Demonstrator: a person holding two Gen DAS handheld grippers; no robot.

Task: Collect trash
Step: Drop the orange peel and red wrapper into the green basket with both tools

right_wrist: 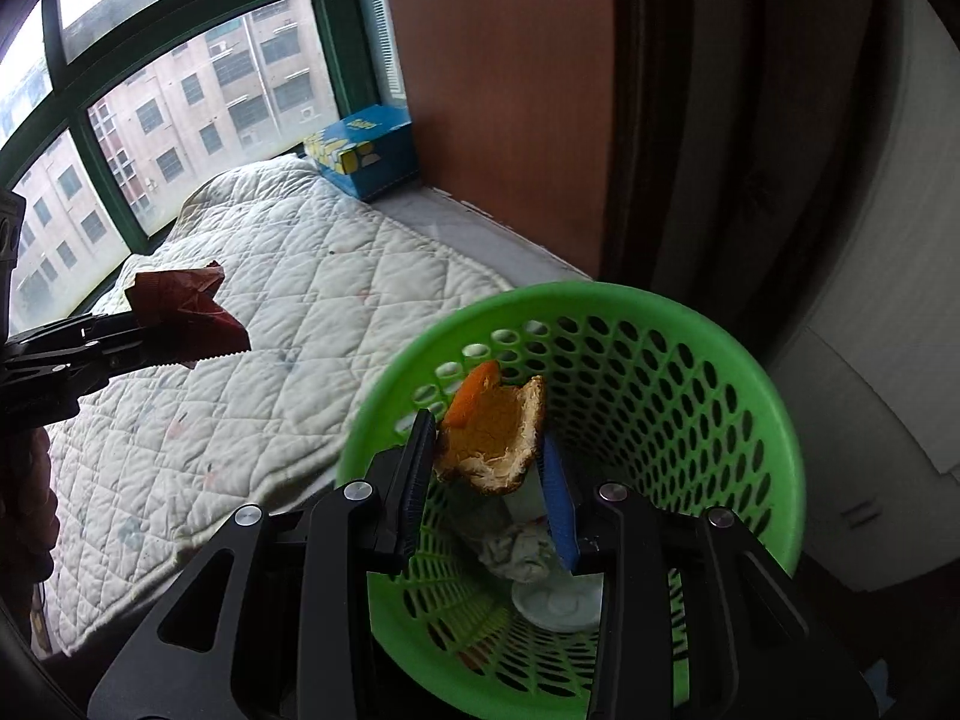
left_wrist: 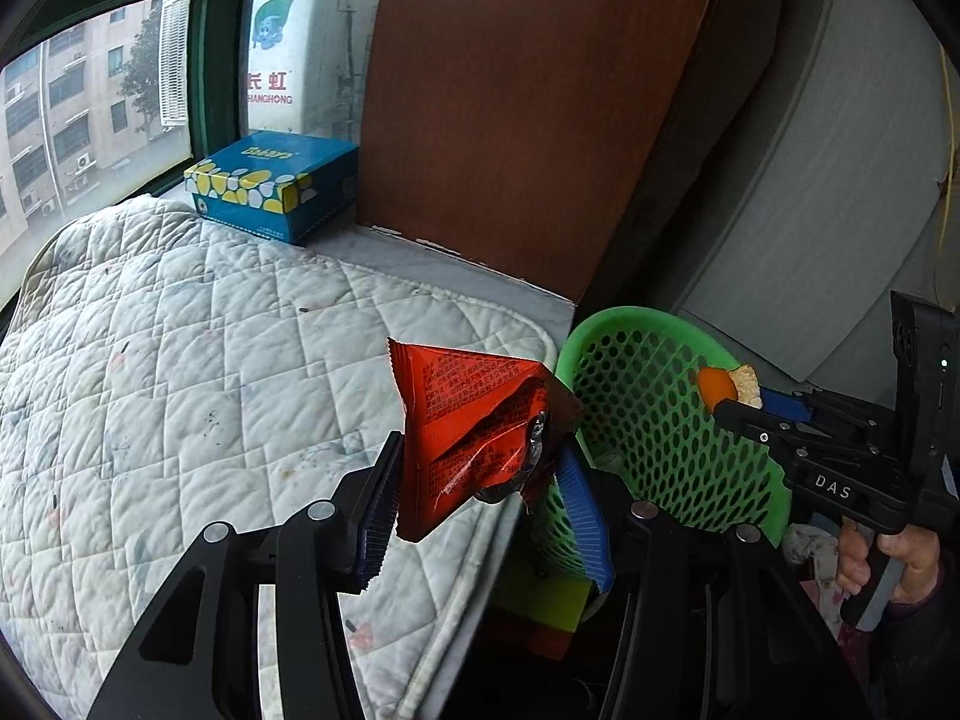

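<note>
Over the open mouth of the perforated green plastic waste basket point(right_wrist: 708, 360): right gripper point(right_wrist: 489, 450) clamping a curled piece of orange peel point(right_wrist: 495, 438), hanging above crumpled white tissue point(right_wrist: 519, 549) lying at the basket's bottom. Beside the basket, over the edge of the quilted white pad point(left_wrist: 180, 360): left gripper point(left_wrist: 480, 468) pinching a crumpled red foil snack wrapper point(left_wrist: 474, 420) between its blue-padded fingers point(left_wrist: 579, 510). Farther back, resting on the sill near the green-framed window point(right_wrist: 90, 96): a blue and yellow cardboard tissue box point(left_wrist: 276, 186).
</note>
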